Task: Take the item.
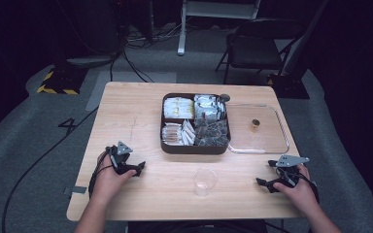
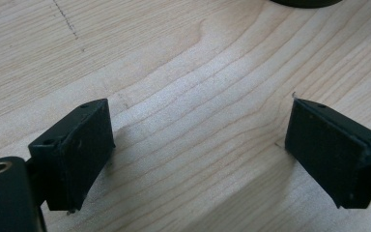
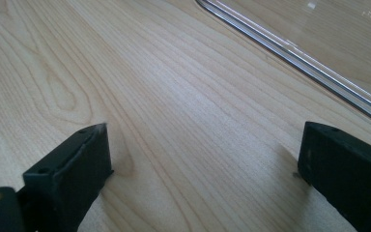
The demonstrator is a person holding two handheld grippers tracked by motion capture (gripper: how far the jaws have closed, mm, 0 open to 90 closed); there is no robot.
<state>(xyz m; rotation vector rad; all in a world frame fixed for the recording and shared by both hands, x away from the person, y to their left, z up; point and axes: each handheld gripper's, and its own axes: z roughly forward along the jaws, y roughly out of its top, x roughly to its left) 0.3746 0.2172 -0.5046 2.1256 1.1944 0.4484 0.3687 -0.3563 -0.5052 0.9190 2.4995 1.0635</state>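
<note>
A dark square box (image 1: 195, 147) with four compartments of wrapped packets stands at the middle of the wooden table (image 1: 141, 104). To its right lies a clear lid (image 1: 272, 141) with a small brown knob (image 1: 255, 123). A clear plastic cup (image 1: 204, 181) stands upright near the front edge. My left gripper (image 1: 138, 167) rests on the table at the front left, open, with bare wood between its jaws (image 2: 200, 145). At the front right lies my right gripper (image 1: 264, 183), open too, nothing between its jaws (image 3: 203, 164), with the clear lid's edge (image 3: 290, 48) just ahead.
A folding chair (image 1: 257, 46) stands behind the table on the grey floor. Cables (image 1: 43, 155) run across the floor at the left. A white stand's foot (image 1: 182, 26) is at the back.
</note>
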